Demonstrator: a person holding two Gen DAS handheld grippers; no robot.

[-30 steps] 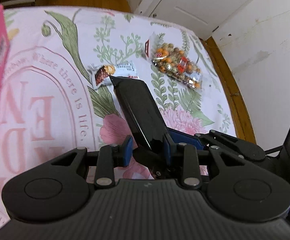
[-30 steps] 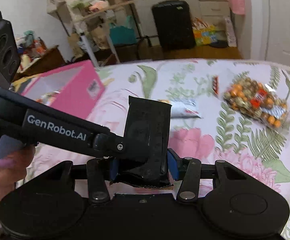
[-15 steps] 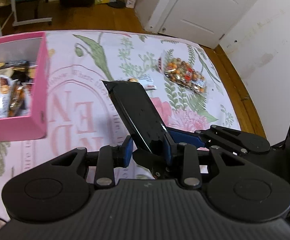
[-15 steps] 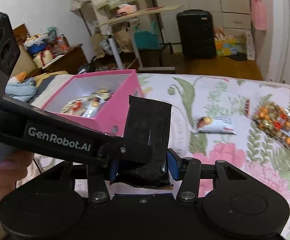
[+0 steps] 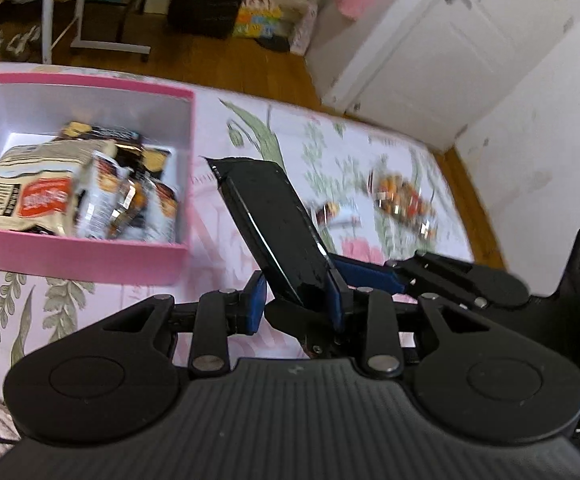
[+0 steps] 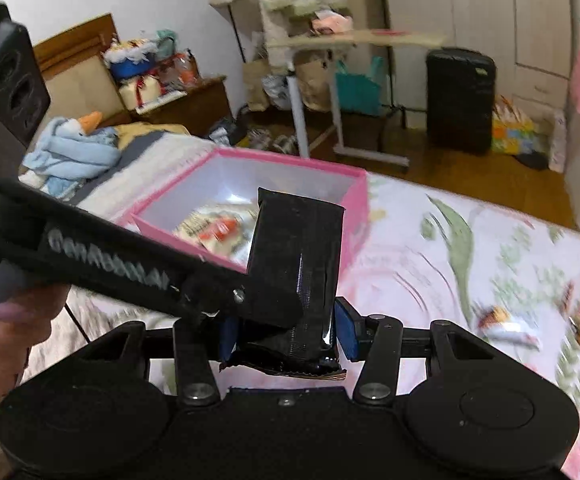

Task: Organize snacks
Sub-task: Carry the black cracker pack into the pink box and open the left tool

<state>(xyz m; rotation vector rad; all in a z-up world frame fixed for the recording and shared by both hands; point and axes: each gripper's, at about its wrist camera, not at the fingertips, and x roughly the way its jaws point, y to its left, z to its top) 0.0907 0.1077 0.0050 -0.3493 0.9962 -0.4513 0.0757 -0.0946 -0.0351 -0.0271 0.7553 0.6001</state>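
Both grippers meet on one black snack packet (image 5: 274, 232), held tilted above the floral bedspread (image 5: 226, 264) just right of the pink box (image 5: 78, 256). The left gripper (image 5: 296, 306) and right gripper (image 6: 286, 336) each clamp its lower end. A small wrapped snack (image 5: 330, 212) and a bag of mixed snacks (image 5: 404, 202) lie well right of the box.

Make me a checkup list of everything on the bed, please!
Surface: floral bedspread, wood floor beyond.
Job's things: pink box holding snack packets; black snack packet held up; small wrapped snack and clear bag of mixed snacks lying loose, blurred.
Clutter: blue cloth bundle near the box.
Grippers: left tool and right tool both shut on the black snack packet.
Cables: thin dark cord beside the hand.
Surroundings: black suitcase, rolling table, white doors.
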